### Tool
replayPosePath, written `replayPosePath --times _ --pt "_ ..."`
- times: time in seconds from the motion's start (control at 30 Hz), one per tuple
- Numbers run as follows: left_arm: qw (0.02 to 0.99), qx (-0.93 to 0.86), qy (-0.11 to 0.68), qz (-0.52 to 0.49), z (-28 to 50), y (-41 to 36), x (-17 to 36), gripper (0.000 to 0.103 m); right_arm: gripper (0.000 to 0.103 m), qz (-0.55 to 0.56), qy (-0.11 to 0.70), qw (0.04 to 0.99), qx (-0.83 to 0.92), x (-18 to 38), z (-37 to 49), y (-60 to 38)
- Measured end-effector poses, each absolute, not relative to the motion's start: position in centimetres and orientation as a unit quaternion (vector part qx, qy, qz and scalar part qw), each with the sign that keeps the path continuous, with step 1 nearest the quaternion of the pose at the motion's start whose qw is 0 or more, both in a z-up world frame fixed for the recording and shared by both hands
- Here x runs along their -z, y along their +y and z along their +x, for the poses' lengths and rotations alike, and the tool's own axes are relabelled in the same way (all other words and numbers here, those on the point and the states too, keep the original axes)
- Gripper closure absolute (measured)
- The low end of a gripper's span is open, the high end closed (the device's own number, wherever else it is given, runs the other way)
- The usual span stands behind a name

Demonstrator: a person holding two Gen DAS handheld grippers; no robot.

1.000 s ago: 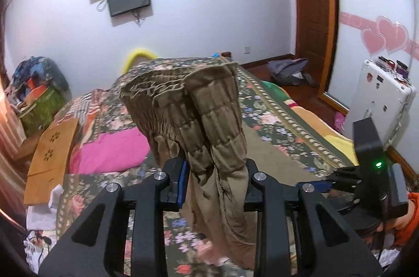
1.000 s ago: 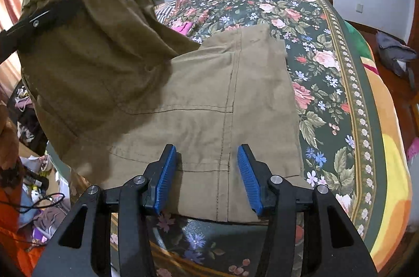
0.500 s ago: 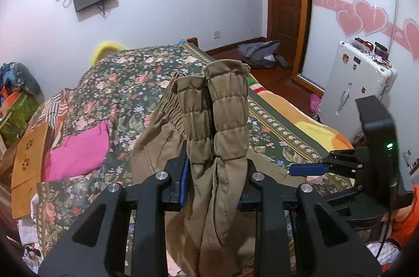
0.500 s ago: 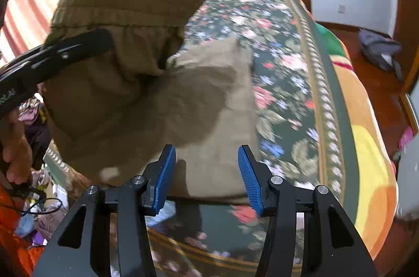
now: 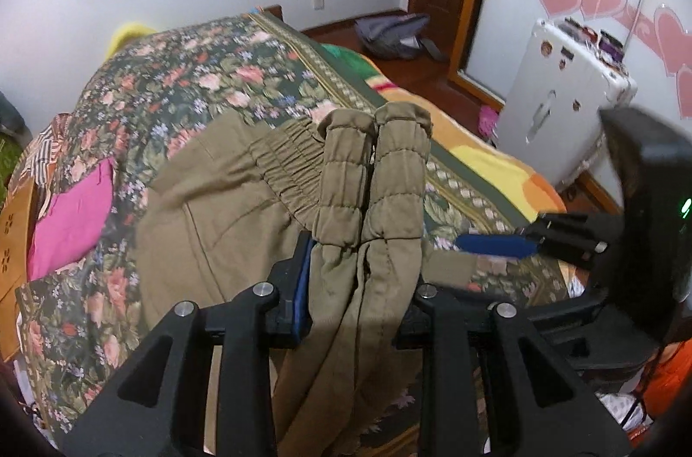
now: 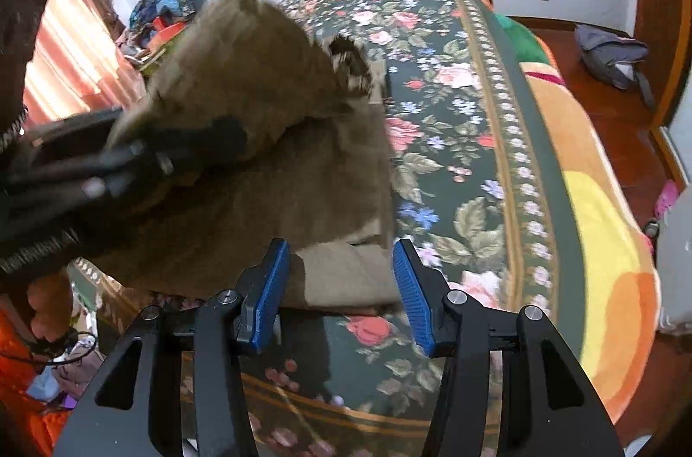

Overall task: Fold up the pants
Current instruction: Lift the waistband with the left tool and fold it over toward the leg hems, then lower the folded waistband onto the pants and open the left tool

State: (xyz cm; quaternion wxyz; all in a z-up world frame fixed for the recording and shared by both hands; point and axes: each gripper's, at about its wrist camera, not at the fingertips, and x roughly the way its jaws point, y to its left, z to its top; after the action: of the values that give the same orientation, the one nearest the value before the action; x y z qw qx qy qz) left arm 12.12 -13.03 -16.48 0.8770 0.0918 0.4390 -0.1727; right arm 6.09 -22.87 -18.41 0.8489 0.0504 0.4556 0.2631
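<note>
Across a floral bedspread in a white-walled bedroom lie olive pants, their gathered waistband clamped by the left gripper tilted downward. At 3 o'clock the right gripper hovers, jaws apart and empty, over the pants' edge. A white suitcase stands at 2 o'clock.

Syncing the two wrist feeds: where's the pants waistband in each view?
Left wrist: waistband at picture centre, bunched upright between the left tool's fingers, which are shut on it.
Right wrist: waistband upper left, blurred, raised above the pants leg lying flat on the bed.
Shared landmark: grey bag on the floor, by the door.
</note>
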Motion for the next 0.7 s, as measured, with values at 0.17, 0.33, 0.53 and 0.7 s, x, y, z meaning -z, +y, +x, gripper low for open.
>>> replayPosePath --times 0.17,0.33,0.53,0.7 --pt "0.868 0.189 0.449 0.097 11.4 -13.6 16.9 0.043 0.056 0.061 0.453 0.858 -0.235 17.9 5.7 -25.1" --pt "0.88 0.193 0.426 0.087 10.4 -13.5 15.5 0.035 0.056 0.072 0.443 0.869 -0.208 17.1 5.6 -27.1" --pt "0.9 0.164 0.398 0.071 10.2 -10.5 13.2 0.033 0.056 0.08 0.414 0.883 -0.208 14.9 5.5 -27.3" --pt "0.901 0.103 0.417 0.052 11.3 -5.9 14.1 0.031 0.053 0.064 0.395 0.887 -0.23 13.7 6.0 -25.0"
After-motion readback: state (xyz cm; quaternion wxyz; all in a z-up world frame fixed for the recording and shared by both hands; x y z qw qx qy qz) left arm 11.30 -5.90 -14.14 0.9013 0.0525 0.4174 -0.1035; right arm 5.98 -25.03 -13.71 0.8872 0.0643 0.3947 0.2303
